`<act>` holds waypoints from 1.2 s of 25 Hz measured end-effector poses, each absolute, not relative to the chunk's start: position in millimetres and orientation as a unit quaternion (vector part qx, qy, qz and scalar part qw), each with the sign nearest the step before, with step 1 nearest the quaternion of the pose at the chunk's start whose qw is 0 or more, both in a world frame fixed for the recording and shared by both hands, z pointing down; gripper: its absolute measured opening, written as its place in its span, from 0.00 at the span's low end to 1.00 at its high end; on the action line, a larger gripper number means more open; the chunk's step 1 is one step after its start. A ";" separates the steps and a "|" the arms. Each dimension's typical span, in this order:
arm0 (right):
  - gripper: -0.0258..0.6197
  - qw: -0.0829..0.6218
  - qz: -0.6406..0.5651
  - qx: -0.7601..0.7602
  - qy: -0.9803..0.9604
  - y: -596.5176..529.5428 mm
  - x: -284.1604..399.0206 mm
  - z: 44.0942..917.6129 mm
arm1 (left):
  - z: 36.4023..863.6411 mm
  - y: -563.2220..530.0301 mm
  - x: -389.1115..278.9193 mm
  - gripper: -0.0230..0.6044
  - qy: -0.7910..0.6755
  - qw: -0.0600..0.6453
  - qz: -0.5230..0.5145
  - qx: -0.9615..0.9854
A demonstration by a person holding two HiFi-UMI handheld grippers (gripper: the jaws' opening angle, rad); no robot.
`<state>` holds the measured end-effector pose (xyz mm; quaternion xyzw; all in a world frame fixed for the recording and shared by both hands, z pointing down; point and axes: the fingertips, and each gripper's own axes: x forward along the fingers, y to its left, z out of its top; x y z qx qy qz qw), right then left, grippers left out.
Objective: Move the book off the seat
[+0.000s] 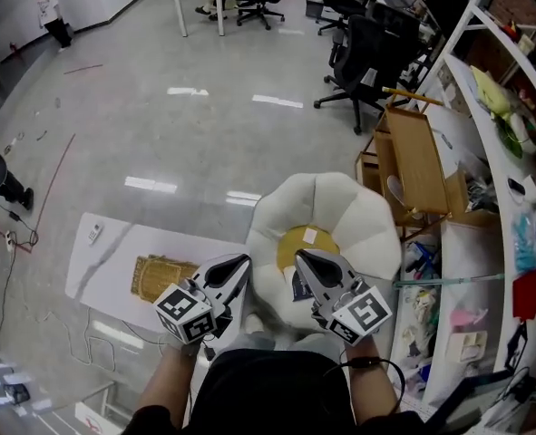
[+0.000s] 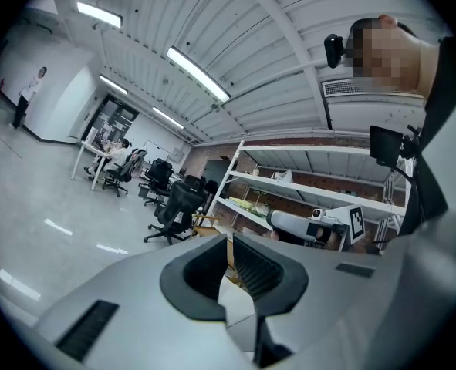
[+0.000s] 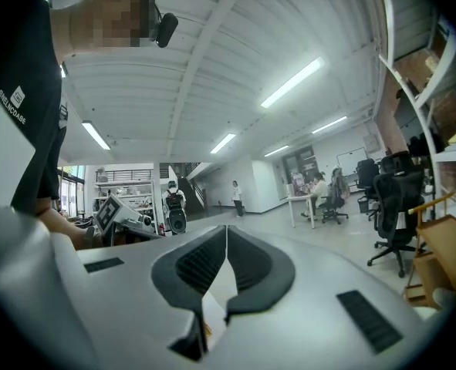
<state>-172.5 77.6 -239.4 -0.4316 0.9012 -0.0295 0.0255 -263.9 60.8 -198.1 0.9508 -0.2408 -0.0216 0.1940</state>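
Note:
A white flower-shaped seat (image 1: 358, 216) with a yellow centre (image 1: 297, 247) stands just in front of me. On its near part lies a dark book (image 1: 301, 287), partly hidden under my right gripper (image 1: 304, 259). That gripper hovers over the book, jaws closed tip to tip and empty. My left gripper (image 1: 240, 263) is held beside the seat's left edge, also shut with nothing in it. The left gripper (image 2: 229, 238) and the right gripper (image 3: 226, 228) both look out over the room in their own views, each with its pads meeting; the book is in neither view.
A low white table (image 1: 104, 256) with a woven mat (image 1: 163, 277) stands to the left of the seat. On the right runs a cluttered shelf unit (image 1: 485, 270), with a wooden crate (image 1: 419, 159) beside the seat. Office chairs (image 1: 363, 62) stand farther off.

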 end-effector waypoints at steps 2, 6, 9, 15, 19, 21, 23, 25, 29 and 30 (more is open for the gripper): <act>0.06 0.019 -0.030 -0.441 0.897 78.9 -160.1 -237.4 | -190.9 59.5 -252.0 0.05 -0.233 0.205 -0.018 0.950; 0.06 0.012 -0.039 -0.454 0.890 81.7 -129.4 -232.4 | -177.5 60.6 -223.2 0.05 -0.217 0.221 -0.009 0.951; 0.06 0.002 -0.041 -0.462 0.886 82.2 -108.4 -229.7 | -168.6 58.1 -203.6 0.05 -0.211 0.231 -0.002 0.950; 0.06 -0.011 -0.054 -0.480 0.876 84.5 -69.6 -219.3 | -144.8 59.2 -164.4 0.05 -0.200 0.260 0.016 0.944; 0.06 -0.010 -0.071 -0.491 0.868 85.1 -49.3 -208.7 | -123.9 61.5 -147.0 0.05 -0.197 0.293 0.029 0.935; 0.06 -0.014 -0.078 -0.496 0.865 83.3 -41.9 -200.4 | -110.3 59.3 -142.1 0.05 -0.196 0.305 0.039 0.931; 0.06 -0.022 -0.086 -0.500 0.861 82.5 -35.8 -189.2 | -96.2 57.2 -139.0 0.07 -0.196 0.316 0.049 0.927; 0.06 -0.034 -0.097 -0.505 0.857 81.6 -27.9 -175.6 | -82.8 55.0 -134.8 0.09 -0.198 0.333 0.055 0.920; 0.06 -0.042 -0.124 -0.510 0.850 83.7 -16.0 -152.2 | -49.1 55.3 -126.8 0.11 -0.207 0.372 0.073 0.902; 0.06 -0.044 -0.130 -0.510 0.849 84.2 -14.0 -146.2 | -38.7 55.5 -125.4 0.11 -0.210 0.379 0.080 0.898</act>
